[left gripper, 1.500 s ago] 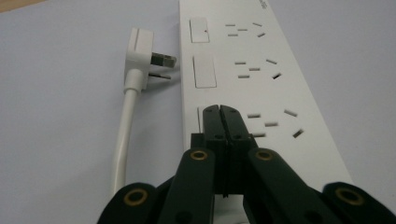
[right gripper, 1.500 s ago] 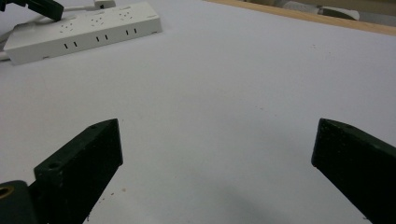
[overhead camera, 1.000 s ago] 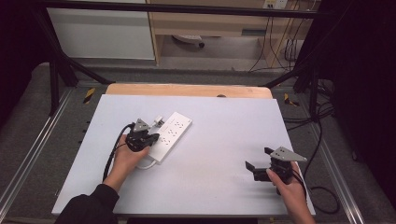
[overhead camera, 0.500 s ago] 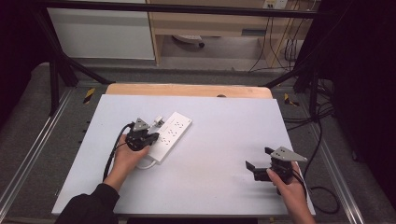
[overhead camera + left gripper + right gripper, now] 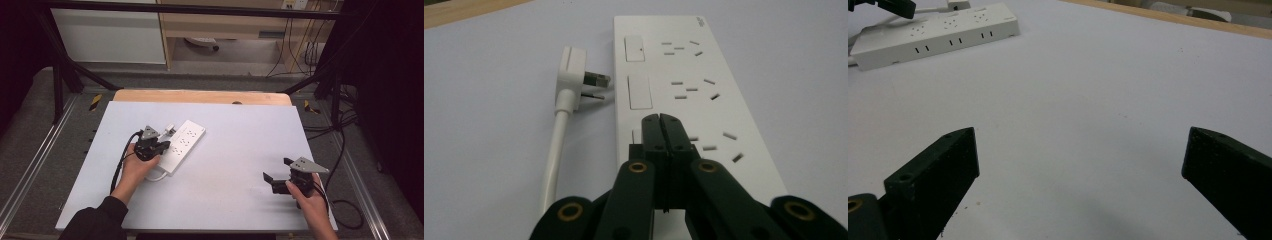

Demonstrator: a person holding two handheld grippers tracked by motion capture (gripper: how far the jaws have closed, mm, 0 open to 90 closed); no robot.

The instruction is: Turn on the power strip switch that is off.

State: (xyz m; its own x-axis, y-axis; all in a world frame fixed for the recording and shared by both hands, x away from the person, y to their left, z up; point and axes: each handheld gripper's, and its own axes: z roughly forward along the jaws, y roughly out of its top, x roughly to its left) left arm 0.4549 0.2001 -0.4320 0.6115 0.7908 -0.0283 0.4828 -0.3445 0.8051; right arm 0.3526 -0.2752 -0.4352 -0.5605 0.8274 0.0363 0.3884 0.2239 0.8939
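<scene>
The left gripper rests with its jaws pressed together and nothing between them, its tips poised over the near rocker switch of the white power strip, which lies on the left half of the white table, angled toward the far edge. Whether the tips touch the switch cannot be told from here. The strip's own plug lies loose on the surface just beside the strip's switch side, prongs pointing at the strip, its white cord running back toward the near edge. The right gripper is held near the near right corner of the table, well apart from the strip, jaws spread wide and holding nothing. The step in hand appears to be the operation of a switch with the closed tips. The next move probably calls for a short, controlled downward press on the rocker, with the tips kept centred so they do not slide onto the socket holes. The table surface is plain and matt, with a wooden strip along its far edge. Beyond it stand a white cabinet, a wooden shelf unit and hanging cables, framed by dark metal struts.
</scene>
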